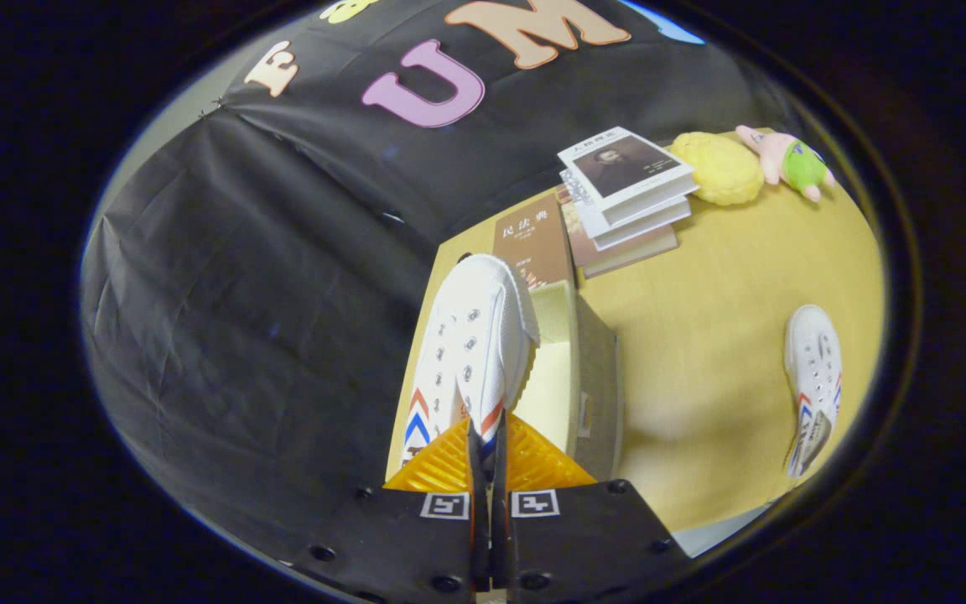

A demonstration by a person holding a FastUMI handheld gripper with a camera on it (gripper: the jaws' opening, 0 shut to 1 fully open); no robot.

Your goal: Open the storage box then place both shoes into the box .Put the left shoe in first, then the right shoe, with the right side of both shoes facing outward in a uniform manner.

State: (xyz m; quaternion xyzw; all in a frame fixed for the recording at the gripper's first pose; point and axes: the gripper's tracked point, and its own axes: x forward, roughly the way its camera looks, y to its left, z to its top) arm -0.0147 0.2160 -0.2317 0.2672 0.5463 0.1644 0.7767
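Two white canvas shoes are in play. One, the held shoe (470, 352), is pinched at its heel collar by the gripper (487, 457), whose fingers are clenched on a thin fold of the canvas with almost no gap between them. Its long axis runs straight out from the jaws toward twelve o'clock, toe farthest away. Just at one o'clock of the fingers, right beside the shoe's sole edge, sits the open storage box (571, 369), its pale interior showing; the shoe appears to hang at the box's rim, not yet inside. So the coming move is likely a short shift toward one o'clock and down. Well apart at three o'clock, the second shoe (814, 386) lies on the yellow tabletop (718, 335). Beyond the box, a stack of books (625, 197) and two plush toys (751, 164) stand near the black cloth wall (265, 294).
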